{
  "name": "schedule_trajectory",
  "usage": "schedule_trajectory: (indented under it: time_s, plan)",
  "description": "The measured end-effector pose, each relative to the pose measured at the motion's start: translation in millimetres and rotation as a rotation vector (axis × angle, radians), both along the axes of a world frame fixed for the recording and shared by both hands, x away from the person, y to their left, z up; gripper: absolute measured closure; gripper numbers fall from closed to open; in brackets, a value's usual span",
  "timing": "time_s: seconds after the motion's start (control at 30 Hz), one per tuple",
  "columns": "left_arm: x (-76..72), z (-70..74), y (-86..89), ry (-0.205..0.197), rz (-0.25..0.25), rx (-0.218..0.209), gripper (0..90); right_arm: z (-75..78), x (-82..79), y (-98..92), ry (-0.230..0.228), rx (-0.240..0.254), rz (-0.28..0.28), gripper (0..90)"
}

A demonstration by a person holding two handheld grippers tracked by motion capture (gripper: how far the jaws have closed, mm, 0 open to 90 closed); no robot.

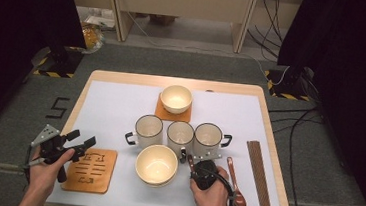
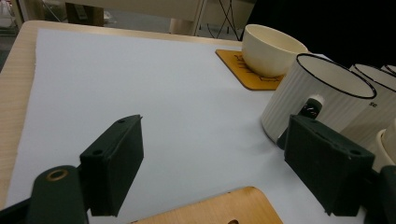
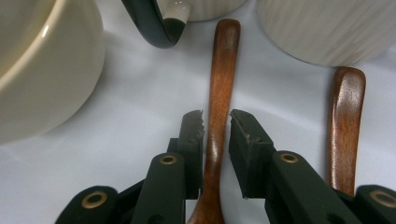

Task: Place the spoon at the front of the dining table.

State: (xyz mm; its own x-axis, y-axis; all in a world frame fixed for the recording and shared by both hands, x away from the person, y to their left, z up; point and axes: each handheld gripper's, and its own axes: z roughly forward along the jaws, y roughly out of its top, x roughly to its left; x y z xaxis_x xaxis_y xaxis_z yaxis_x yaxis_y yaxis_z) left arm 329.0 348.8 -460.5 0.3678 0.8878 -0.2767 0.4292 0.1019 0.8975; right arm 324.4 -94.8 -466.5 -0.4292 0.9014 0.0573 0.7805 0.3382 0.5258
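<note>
A dark wooden spoon point(image 3: 222, 70) lies on the white mat with its handle running between my right gripper's point(image 3: 217, 123) jaws. The pads flank the handle closely, with a sliver of gap on the right side, so the gripper is open. From above, my right gripper point(image 1: 197, 160) sits just in front of the middle mug point(image 1: 180, 135). A second wooden spoon point(image 3: 345, 116) lies to its right point(image 1: 234, 183). My left gripper point(image 1: 83, 139) is open and hovers over the far edge of an empty wooden coaster point(image 1: 91, 169), its jaws point(image 2: 215, 158) wide apart with nothing between them.
Three white ribbed mugs point(image 1: 148, 130) point(image 1: 208, 138) stand in a row mid-table. A cream bowl point(image 1: 156, 164) sits left of my right gripper; another bowl point(image 1: 176, 98) rests on a coaster point(image 1: 172, 114) at the back. Chopsticks point(image 1: 259, 175) lie along the right edge.
</note>
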Motion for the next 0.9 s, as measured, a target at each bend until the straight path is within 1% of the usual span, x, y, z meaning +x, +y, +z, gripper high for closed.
schedule_trajectory:
  time_s: [0.2, 0.43, 0.8, 0.9]
  plan:
    - [0.1, -0.2, -0.1, 0.001, -0.001, 0.002, 19.1, -1.8, 0.2, 2.4, -0.012, -0.031, 0.012, 75.5]
    - [0.1, -0.2, -0.1, 0.002, -0.002, 0.003, 19.0, -3.3, -0.6, 5.4, -0.020, -0.052, 0.029, 77.2]
    - [0.0, -0.1, -0.1, 0.001, -0.002, 0.002, 19.1, -3.2, 0.8, 3.8, -0.011, -0.039, 0.033, 80.7]
    - [0.1, -0.2, 0.3, 0.001, -0.001, 0.001, 19.1, -3.3, 1.4, 2.2, -0.003, -0.020, 0.022, 80.8]
